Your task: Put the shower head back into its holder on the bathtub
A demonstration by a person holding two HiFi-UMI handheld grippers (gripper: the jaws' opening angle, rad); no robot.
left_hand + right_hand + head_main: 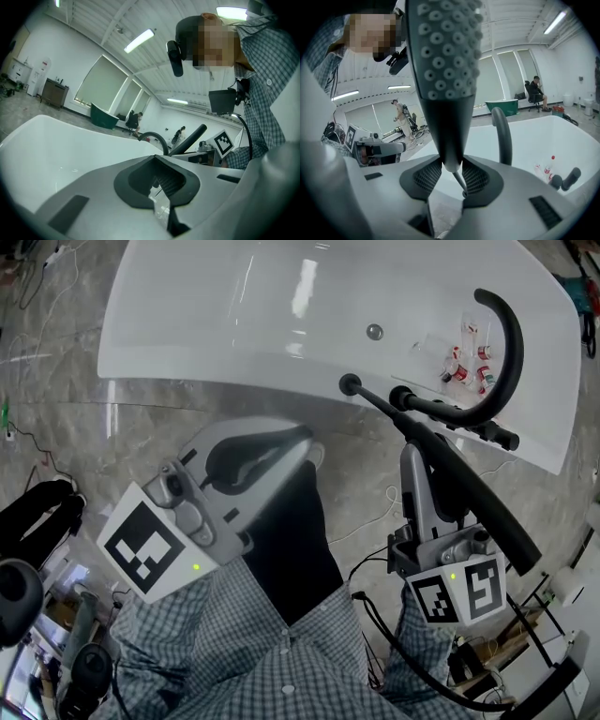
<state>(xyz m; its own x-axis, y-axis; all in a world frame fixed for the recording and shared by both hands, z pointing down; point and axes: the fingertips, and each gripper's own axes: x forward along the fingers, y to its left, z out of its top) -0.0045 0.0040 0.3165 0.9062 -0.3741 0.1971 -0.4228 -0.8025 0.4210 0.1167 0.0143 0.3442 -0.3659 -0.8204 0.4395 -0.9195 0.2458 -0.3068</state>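
Slipping looks like the main danger: the right gripper (451,172) is clamped only on the thin lower end of the shower head (447,56). The long upper part may therefore swing or turn between the pads and miss the holder (349,383), which I take to be the round black fitting on the rim of the bathtub (234,324). The shower head is a slim dark wand with rows of grey nozzles, held slanted in the air, its thin end toward the rim, near the curved faucet (506,343). The left gripper (306,441) has its jaws together and holds nothing.
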